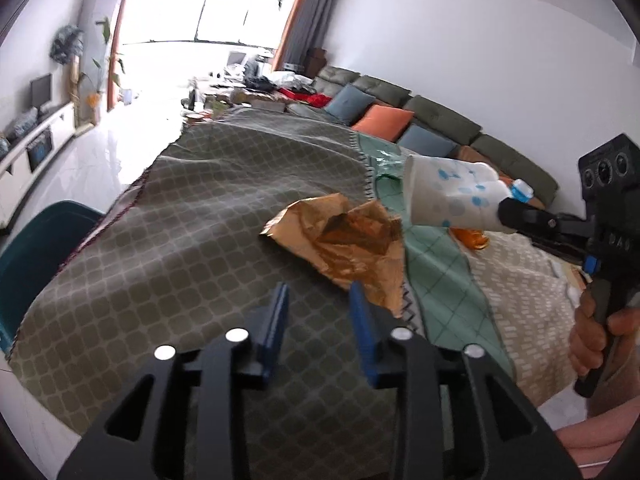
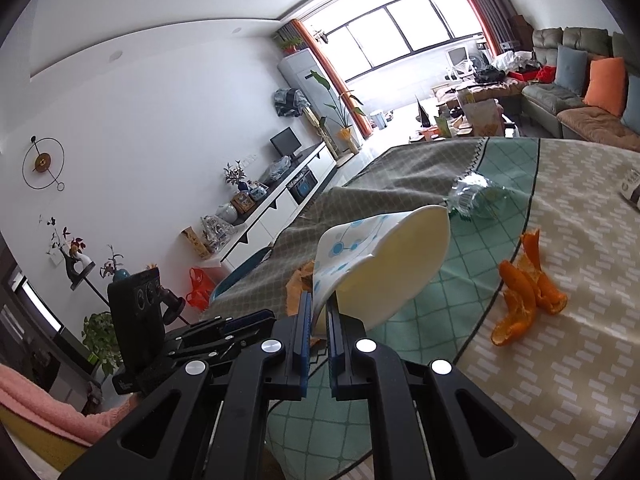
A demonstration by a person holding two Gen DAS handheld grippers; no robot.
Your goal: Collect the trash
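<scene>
A crumpled brown paper bag (image 1: 340,240) lies on the patterned tablecloth (image 1: 180,240). My left gripper (image 1: 320,306) is just short of it, open, with nothing between its blue pads; the bag's near corner lies beside the right finger. My right gripper (image 2: 318,312) is shut on the wall of a squashed white paper cup (image 2: 384,264) with blue dots, held tilted above the cloth. In the left wrist view the cup (image 1: 448,196) hangs to the right of the bag, in the right gripper (image 1: 516,208). Only an edge of the bag (image 2: 300,280) shows behind the cup.
Orange peel (image 2: 524,292) and a crumpled clear plastic wrapper (image 2: 468,196) lie on the cloth to the right. A teal chair (image 1: 40,248) stands at the table's left edge. A sofa with cushions (image 1: 384,120) runs behind. The left gripper (image 2: 240,324) sits close on the left.
</scene>
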